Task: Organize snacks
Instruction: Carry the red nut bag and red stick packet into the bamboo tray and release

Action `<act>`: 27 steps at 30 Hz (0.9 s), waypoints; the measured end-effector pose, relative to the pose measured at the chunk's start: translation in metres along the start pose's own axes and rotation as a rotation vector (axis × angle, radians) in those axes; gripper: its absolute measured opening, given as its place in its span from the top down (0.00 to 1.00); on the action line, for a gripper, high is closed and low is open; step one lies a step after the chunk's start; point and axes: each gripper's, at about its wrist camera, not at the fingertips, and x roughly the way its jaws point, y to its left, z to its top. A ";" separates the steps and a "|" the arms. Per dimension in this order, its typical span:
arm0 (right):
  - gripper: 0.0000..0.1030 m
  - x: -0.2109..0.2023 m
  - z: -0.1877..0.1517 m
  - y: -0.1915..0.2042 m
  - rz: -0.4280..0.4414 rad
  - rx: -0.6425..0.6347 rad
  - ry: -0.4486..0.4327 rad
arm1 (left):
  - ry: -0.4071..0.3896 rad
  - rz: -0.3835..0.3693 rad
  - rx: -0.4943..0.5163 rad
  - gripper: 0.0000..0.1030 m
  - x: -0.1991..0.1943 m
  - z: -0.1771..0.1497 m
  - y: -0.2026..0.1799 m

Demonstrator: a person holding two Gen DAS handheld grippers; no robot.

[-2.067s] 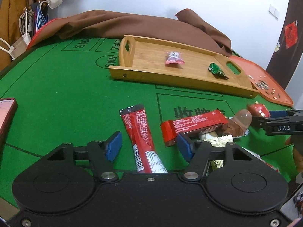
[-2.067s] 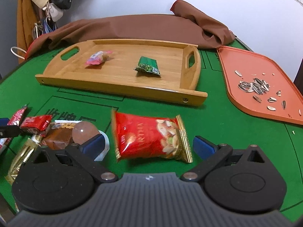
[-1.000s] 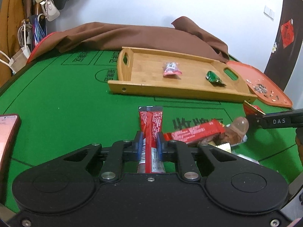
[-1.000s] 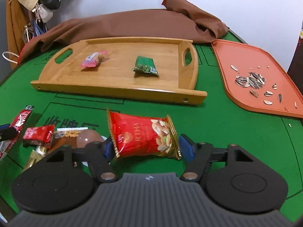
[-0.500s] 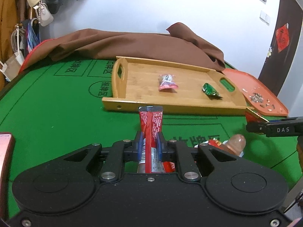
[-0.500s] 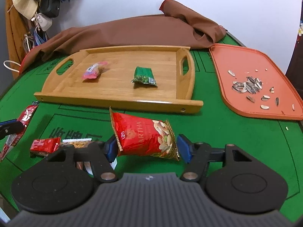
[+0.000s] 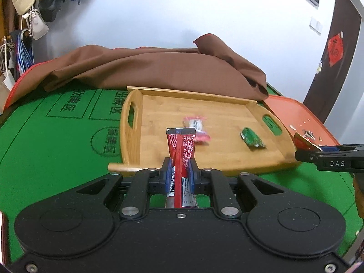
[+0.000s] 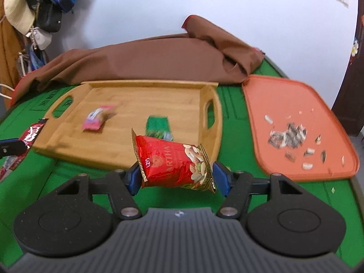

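Snacks are seen in three places: two on the wooden tray [image 8: 136, 104], one in each gripper. The green desk [image 7: 56, 141] carries that tray, a brown cloth [image 7: 159, 68] behind it, and an orange tray [image 8: 284, 104] scattered with sunflower seed shells [image 8: 287, 136] on the right. Compared with half a second ago, both grippers are raised higher and closer to the wooden tray, and the snack pile on the desk has dropped out of both views.

The right gripper [image 8: 176, 177] is closed on a red nut packet [image 8: 175, 166], pinched by its side edges and held above the desk just before the tray's near rim; "ARTHA" and "125" can be read on it. The left gripper [image 7: 179, 175] is pressed tight on a long red snack bar [image 7: 182, 150], whose free end reaches out over the tray floor; its small print cannot be read. In the left wrist view the right gripper's side is marked "DAS".

On the tray a pink candy wrapper [image 8: 96, 119] lies left of a green packet [image 8: 158, 127], apart from each other. Chinese characters are printed on the desk felt.
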 end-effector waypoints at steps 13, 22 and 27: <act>0.36 0.068 0.066 -0.001 -0.021 0.066 0.122 | 0.096 0.050 -0.054 0.87 0.084 0.063 0.010; 0.36 0.109 0.076 0.008 -0.070 0.101 0.179 | 0.156 0.081 -0.060 0.87 0.133 0.075 0.006; 0.36 0.119 0.074 0.013 -0.066 0.109 0.192 | 0.162 0.095 -0.049 0.87 0.146 0.073 0.003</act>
